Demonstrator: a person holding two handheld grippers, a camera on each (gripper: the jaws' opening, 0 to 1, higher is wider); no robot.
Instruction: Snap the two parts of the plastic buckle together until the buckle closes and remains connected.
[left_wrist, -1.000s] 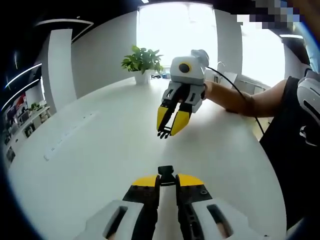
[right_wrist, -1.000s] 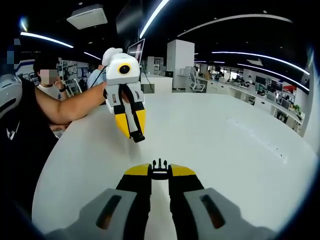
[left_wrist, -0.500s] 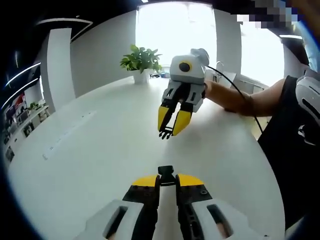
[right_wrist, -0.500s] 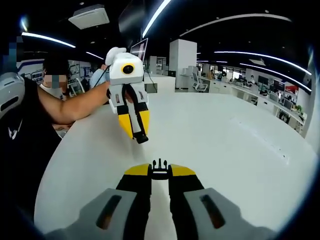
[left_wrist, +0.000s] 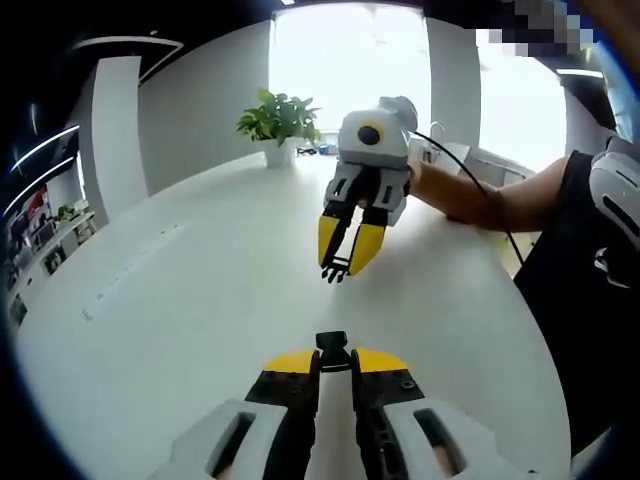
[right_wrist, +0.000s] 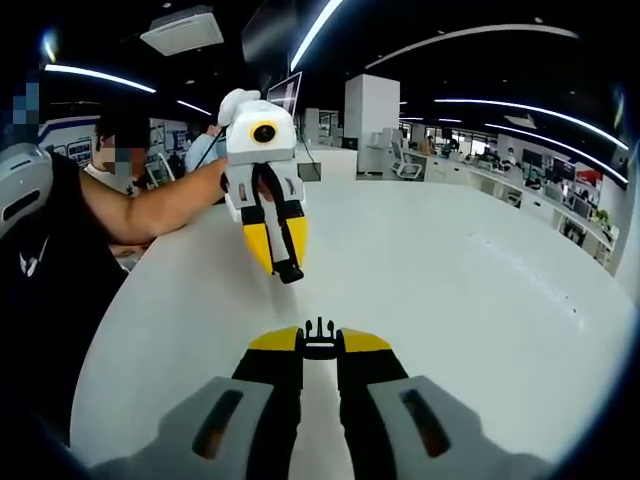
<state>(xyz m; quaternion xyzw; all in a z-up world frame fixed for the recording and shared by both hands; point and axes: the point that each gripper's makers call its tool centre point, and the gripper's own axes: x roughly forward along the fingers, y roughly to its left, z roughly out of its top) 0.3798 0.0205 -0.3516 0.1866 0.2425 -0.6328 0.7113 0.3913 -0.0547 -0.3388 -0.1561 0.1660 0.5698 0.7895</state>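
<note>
Black plastic buckle, two parts, each held off the white bench (left_wrist: 180, 300). Socket part (left_wrist: 332, 343) was pinched at the jaw tips of the left hand-held gripper (left_wrist: 333, 358). Pronged part (right_wrist: 319, 335), seemingly the male half, was pinched at the tips of the right hand-held gripper (right_wrist: 319, 342). In the left gripper view, both parts faced each other, well apart, above the bench. Potted plant (left_wrist: 278, 122) stood at the far edge.

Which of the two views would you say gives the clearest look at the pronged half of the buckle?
The right gripper view: the pronged buckle half sits close, between the right gripper tips, prongs outlined against the white table. In the left gripper view it is small and dark at that gripper's tips.
</note>
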